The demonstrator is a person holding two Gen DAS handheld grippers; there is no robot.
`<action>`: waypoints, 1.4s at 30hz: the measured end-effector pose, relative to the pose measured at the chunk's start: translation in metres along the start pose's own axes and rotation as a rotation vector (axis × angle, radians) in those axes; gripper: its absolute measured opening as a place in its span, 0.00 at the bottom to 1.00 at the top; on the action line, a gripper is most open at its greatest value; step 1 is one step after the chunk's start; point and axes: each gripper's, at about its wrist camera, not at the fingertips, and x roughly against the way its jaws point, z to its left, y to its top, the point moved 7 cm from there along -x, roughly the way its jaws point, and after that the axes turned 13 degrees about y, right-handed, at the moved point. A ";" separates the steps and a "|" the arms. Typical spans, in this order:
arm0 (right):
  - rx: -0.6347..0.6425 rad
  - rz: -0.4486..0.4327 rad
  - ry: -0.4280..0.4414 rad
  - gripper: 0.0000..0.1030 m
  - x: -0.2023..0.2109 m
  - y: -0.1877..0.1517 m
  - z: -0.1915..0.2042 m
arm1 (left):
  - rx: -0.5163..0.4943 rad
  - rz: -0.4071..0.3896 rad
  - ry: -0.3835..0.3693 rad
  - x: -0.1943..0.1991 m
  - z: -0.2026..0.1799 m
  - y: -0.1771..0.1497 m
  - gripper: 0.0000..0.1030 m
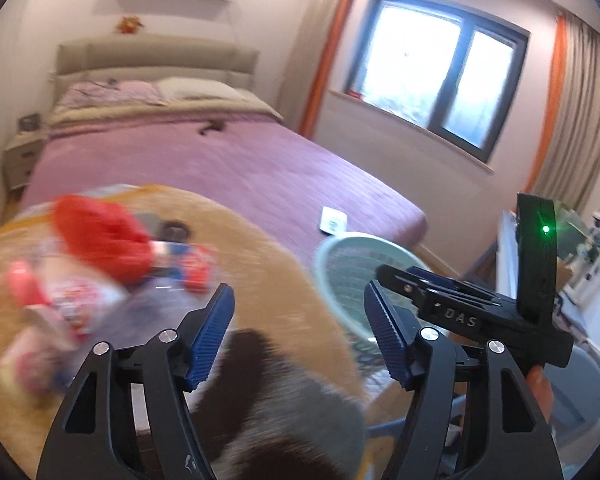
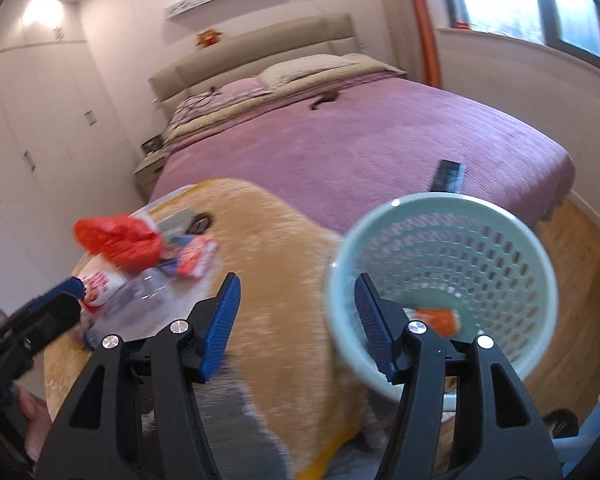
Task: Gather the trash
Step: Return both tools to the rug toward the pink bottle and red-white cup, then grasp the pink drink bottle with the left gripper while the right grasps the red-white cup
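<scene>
A pile of trash lies on the tan blanket: a crumpled red bag, red-and-white wrappers and a clear plastic bottle. In the left wrist view the red bag and wrappers are blurred, up and left of my left gripper, which is open and holds nothing. My right gripper is open and bare too, between the pile and the pale green basket. An orange wrapper lies in the basket's bottom. The right gripper shows in front of the basket in the left wrist view.
A purple bed fills the room behind the blanket, with a dark remote near its foot and a white card. White wardrobes stand at left, a window at right. A person's hand holds the left gripper.
</scene>
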 end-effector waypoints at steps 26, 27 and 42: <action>0.104 0.182 0.271 0.57 -0.112 -0.032 0.206 | 0.262 0.179 0.138 -0.015 0.240 -0.054 0.65; 0.090 0.191 0.280 0.59 -0.116 -0.033 0.209 | 0.269 0.179 0.121 -0.014 0.239 -0.055 0.65; -0.097 0.270 0.276 0.61 -0.175 -0.044 0.232 | 0.202 0.226 0.004 -0.019 0.234 -0.080 0.65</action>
